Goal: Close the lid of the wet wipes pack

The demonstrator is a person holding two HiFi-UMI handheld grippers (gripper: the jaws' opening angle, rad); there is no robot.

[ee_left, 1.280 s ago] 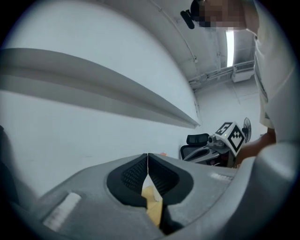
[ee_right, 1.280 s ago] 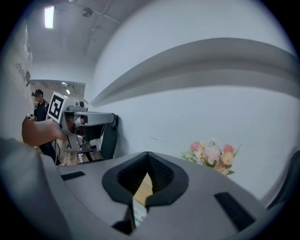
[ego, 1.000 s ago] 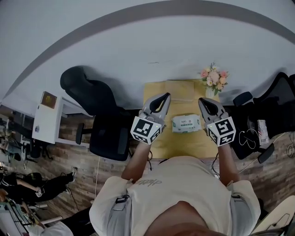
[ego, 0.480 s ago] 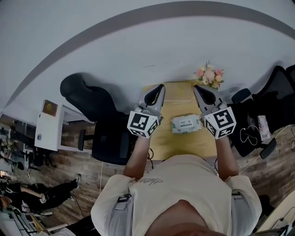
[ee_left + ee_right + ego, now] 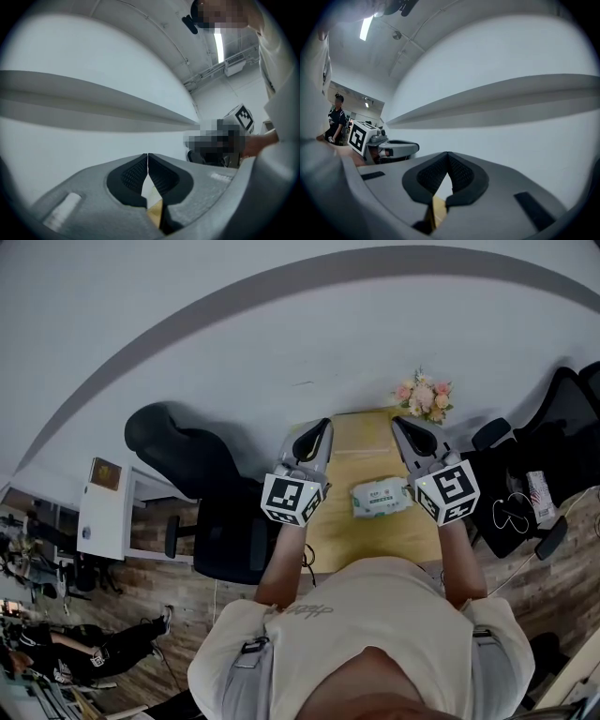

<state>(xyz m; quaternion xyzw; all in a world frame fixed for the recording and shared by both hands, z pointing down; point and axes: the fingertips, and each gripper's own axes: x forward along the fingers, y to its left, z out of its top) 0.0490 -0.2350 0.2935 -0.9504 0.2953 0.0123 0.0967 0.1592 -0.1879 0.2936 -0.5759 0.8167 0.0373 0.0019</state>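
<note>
A small light-wood table (image 5: 339, 532) stands against the pale wall, on a wood-plank floor (image 5: 178, 596). Near its middle, a little towards the right edge, lies a wet wipes pack (image 5: 382, 497), flat, white with green print on top. At the far right corner stands a bunch of pink and cream flowers (image 5: 424, 395); its vase is too small to make out
</note>
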